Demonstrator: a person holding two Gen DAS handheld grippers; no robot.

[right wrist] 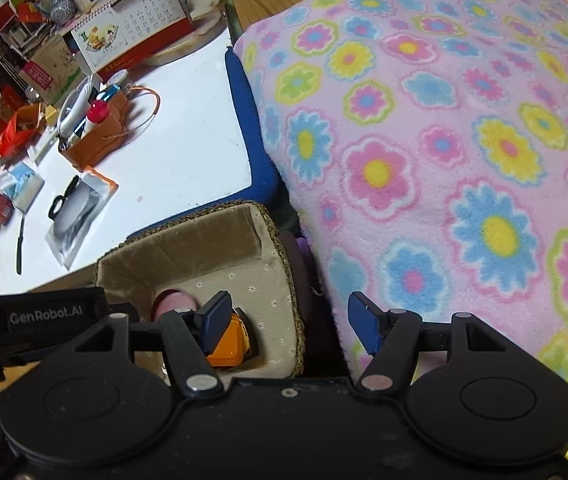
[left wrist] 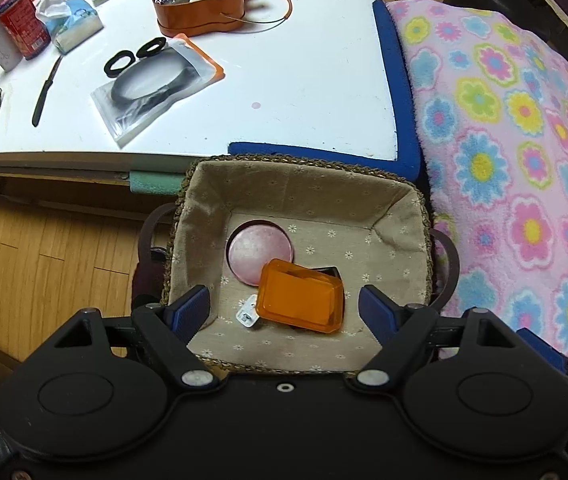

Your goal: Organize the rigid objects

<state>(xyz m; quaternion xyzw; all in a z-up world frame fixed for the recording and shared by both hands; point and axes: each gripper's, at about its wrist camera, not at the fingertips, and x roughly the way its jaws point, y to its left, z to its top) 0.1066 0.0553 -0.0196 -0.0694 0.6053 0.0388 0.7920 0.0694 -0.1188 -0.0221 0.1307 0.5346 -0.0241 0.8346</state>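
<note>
We hold the left gripper (left wrist: 284, 304), jaws wide and empty, over the fabric-lined woven basket (left wrist: 220, 184) off the tabletop's near corner; inside lies the translucent orange rectangular box (left wrist: 300, 300), gathered. Right gripper (right wrist: 290, 324) jaws stand empty.

The left wrist camera sits just behind the left gripper (left wrist: 284, 308) and looks steeply down into the basket (left wrist: 212, 184), close below, with the white counter (left wrist: 284, 100) beyond and the floral blanket (left wrist: 504, 140) at the right edge. The right wrist camera sits behind the right gripper (right wrist: 290, 326) and also tilts down, from a spot further toward the blanket (right wrist: 444, 160), which fills most of its frame; the basket (right wrist: 280, 248) lies low and left, seen at a slant. The 2 views share the basket, the orange box (left wrist: 300, 300) (right wrist: 228, 344) in it, the counter (right wrist: 188, 140) and the blanket.
</note>
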